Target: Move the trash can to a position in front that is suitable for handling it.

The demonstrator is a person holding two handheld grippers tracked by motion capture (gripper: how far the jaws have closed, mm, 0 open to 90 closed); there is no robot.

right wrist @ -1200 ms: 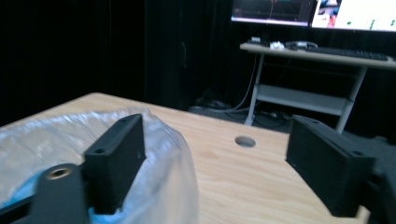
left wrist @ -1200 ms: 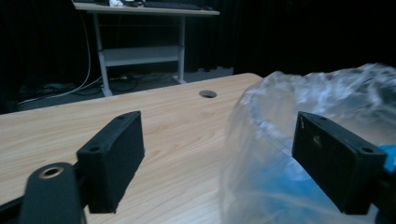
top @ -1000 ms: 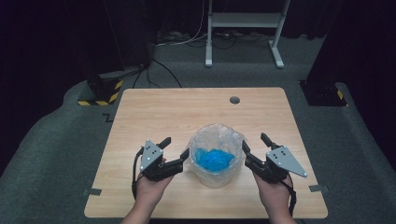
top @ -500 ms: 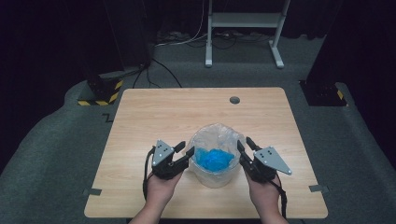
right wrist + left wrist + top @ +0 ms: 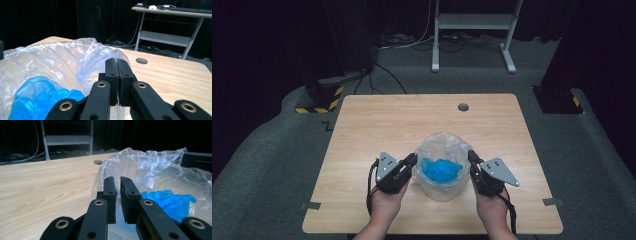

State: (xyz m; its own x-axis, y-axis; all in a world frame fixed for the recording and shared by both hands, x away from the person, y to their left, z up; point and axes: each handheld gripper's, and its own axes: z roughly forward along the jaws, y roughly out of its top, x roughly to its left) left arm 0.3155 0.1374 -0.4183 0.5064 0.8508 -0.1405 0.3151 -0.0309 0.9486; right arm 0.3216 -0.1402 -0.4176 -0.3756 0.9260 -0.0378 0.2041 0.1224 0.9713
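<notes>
Two grippers now pinch my clear plastic bag [image 5: 442, 150] of crumpled blue gloves [image 5: 441, 170] at the table's [image 5: 377, 120] near centre: left gripper [image 5: 411, 161] clamps the rim at nine o'clock, right gripper [image 5: 472, 157] at three, both drawn inward from half a second ago.
</notes>
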